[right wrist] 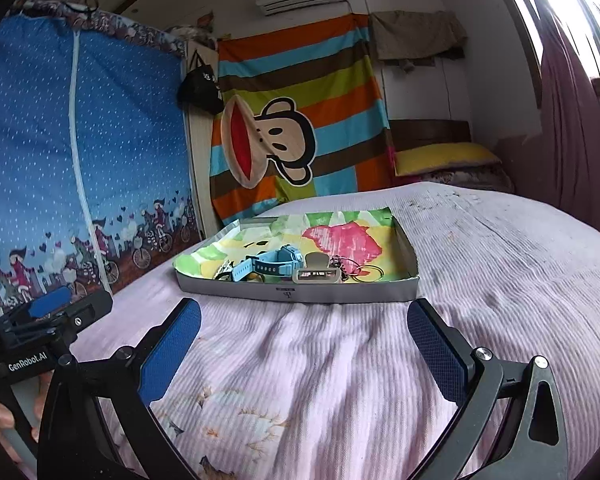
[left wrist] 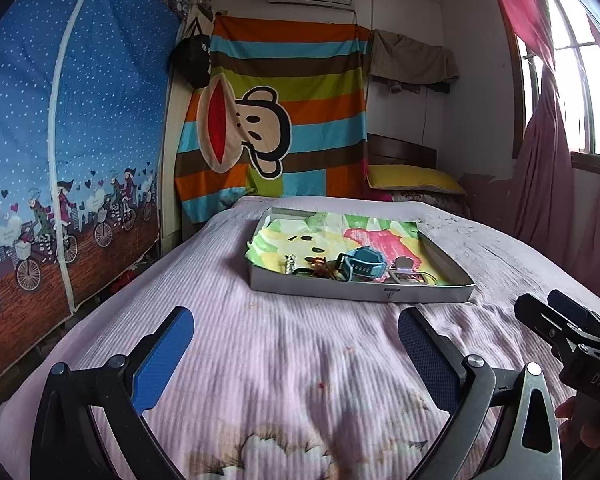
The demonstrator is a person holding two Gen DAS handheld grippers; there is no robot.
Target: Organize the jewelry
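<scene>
Two blue-padded black grippers, left [left wrist: 296, 356] and right [right wrist: 304, 350], hover wide open and empty over the pink ribbed bedspread [left wrist: 300, 360], short of the shallow grey cardboard tray [right wrist: 300, 292] where a light-blue watch [right wrist: 268, 264], beige clip [right wrist: 316, 274] and tangled trinkets lie heaped for sorting.

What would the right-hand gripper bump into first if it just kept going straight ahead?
Probably the near wall of the shallow box, dead ahead of the open right gripper. Only bare bedspread lies between, though depth is uncertain.

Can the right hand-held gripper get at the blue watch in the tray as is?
Probably yes. The right hand-held gripper is open and faces the tray over bare bedspread; the blue watch lies uncovered behind the low near wall, beside a hair clip.
</scene>
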